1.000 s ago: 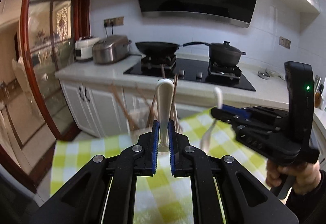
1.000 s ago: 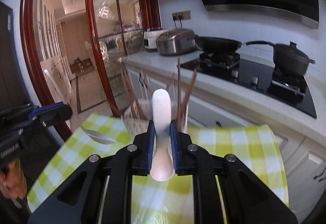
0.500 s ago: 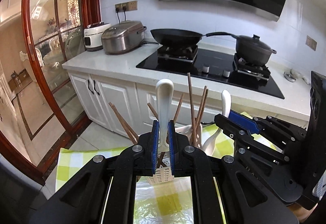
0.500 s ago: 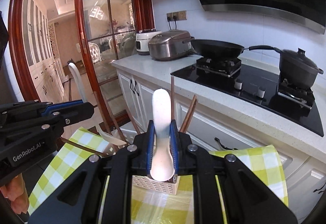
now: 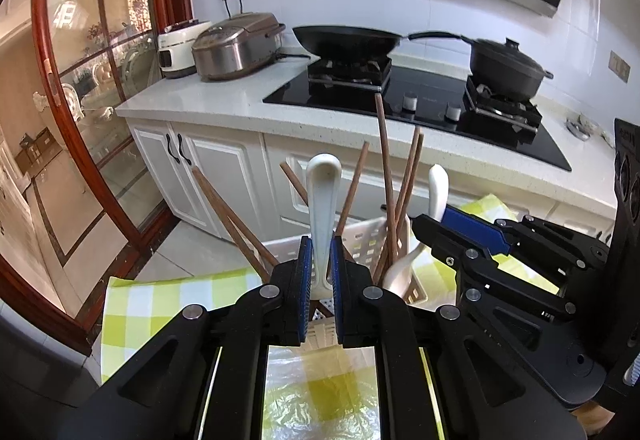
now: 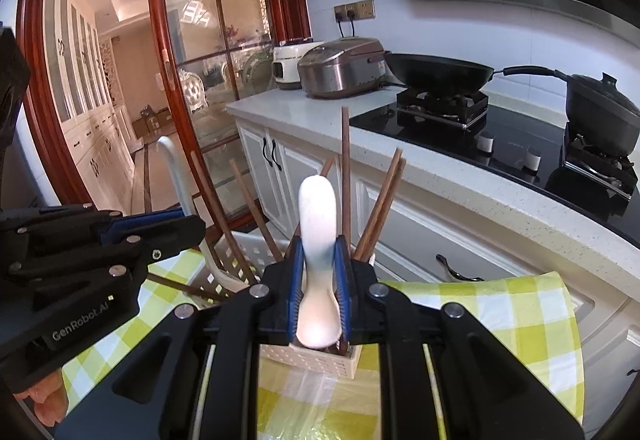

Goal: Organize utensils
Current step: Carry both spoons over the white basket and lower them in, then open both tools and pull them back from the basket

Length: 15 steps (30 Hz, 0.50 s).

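Note:
My left gripper [image 5: 319, 272] is shut on a white spoon [image 5: 323, 208], handle up, just above the white slotted utensil basket [image 5: 362, 238]. My right gripper [image 6: 318, 272] is shut on a second white spoon [image 6: 318, 224], its bowl low over the same basket [image 6: 308, 354]. In the left wrist view the right gripper [image 5: 424, 226] holds its spoon [image 5: 437, 190] at the basket's right side. Several brown chopsticks [image 5: 386, 176] stand in the basket, and they also show in the right wrist view [image 6: 345, 176]. The left gripper [image 6: 188, 224] shows at the left of the right wrist view.
The basket stands on a yellow-green checked cloth [image 5: 160, 296] with clear plastic over it. Behind is a white counter [image 5: 224, 96] with a rice cooker [image 5: 236, 44], a wok [image 5: 348, 40] and a lidded pot [image 5: 504, 66] on a black hob. A glass door [image 6: 120, 80] is at the left.
Both grippers have moved forward and down toward the basket with their spoons. The basket and chopsticks are now close under the fingers, and the two grippers are nearer each other.

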{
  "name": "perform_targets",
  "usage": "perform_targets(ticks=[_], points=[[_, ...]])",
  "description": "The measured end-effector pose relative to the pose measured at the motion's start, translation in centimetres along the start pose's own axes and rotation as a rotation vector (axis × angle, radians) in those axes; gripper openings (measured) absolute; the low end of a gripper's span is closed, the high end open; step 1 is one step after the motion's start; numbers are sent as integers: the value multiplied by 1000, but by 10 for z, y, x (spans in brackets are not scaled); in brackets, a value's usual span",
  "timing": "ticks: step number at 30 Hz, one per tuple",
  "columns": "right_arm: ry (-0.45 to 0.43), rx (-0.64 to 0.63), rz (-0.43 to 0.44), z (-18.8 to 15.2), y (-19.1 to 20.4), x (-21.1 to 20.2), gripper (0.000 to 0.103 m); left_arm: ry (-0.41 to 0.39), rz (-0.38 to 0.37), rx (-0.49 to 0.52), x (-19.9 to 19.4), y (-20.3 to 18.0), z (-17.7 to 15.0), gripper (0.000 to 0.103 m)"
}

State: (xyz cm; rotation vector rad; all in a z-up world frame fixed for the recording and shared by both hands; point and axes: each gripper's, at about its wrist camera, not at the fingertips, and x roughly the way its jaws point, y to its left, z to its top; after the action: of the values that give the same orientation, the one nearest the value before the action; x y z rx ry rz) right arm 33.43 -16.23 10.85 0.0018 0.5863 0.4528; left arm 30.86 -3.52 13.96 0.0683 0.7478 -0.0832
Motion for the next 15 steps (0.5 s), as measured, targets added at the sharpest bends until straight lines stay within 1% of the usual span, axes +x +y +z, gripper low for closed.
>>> perform_targets(ticks=[1, 3, 6, 9, 13, 15], points=[[-2, -2, 7, 0, 0, -1, 26, -1, 0, 2, 0, 0, 0, 9], [-13, -16, 2, -1, 1, -4, 30, -7, 2, 2, -2, 0, 1, 9], [-24, -10, 1, -1, -3, -9, 30, -17, 0, 3, -7, 0, 3, 9], [-35, 3, 3, -1, -8, -15, 30, -27, 3, 19, -13, -2, 5, 12], [-45, 3, -4, -3, -13, -23, 30, -20, 12, 20, -11, -1, 7, 12], [-61, 9, -2, -4, -15, -29, 30, -31, 5, 15, -16, -1, 6, 12]])
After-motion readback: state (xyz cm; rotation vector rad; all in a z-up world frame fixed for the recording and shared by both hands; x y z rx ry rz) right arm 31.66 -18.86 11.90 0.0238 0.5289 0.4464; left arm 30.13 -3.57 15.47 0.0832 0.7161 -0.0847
